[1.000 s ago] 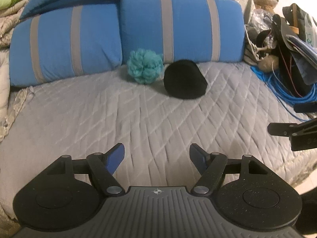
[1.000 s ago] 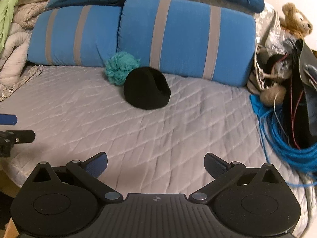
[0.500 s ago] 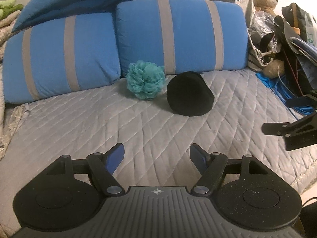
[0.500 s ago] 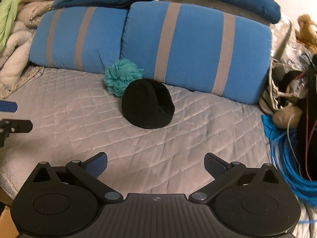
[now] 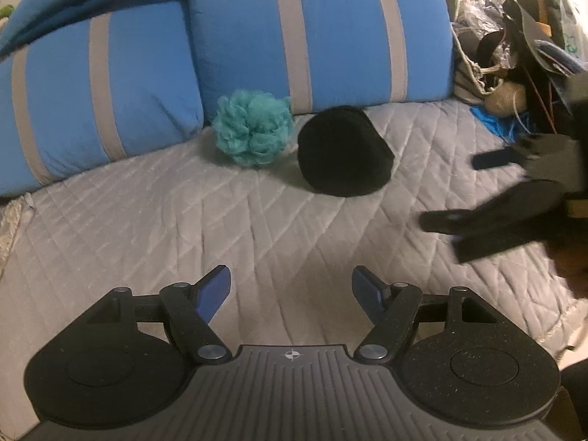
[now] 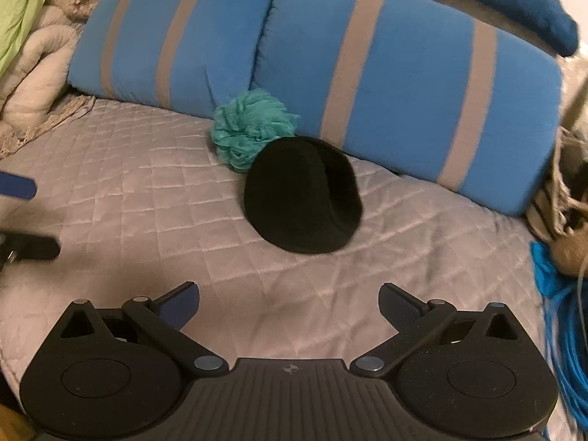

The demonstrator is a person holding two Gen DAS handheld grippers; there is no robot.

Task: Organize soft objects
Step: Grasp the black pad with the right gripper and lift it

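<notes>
Item 1: the left gripper (image 5: 290, 290). We are holding it low over the near part of the bed (image 5: 147, 228), its jaws standing wide apart with nothing between them.

Item 2: the right gripper (image 6: 288, 303). We are holding it over the near edge of the same quilted grey bed, jaws likewise spread wide and carrying nothing. In the left wrist view it is also showing as a blurred dark shape at the right edge.

Item 3: the teal pouf (image 5: 253, 132). It is lying far up the bed, resting against the foot of the striped blue pillows (image 5: 319, 33).

Item 4: the black soft object (image 5: 343, 150). It is sitting just right of the teal pouf and a little nearer to us. From the right wrist view (image 6: 303, 194) it is overlapping the teal pouf (image 6: 250, 128) and showing a curved fold down its face, which the left wrist view is not showing; whether the two are touching we cannot tell.

Item 5: surroundings. Only the right wrist view is showing the cream blanket (image 6: 33, 70) at far left and the blue cord (image 6: 566, 330) coiling at the right. Only the left wrist view is showing the pile of bags and clutter (image 5: 514, 44) at far right.
</notes>
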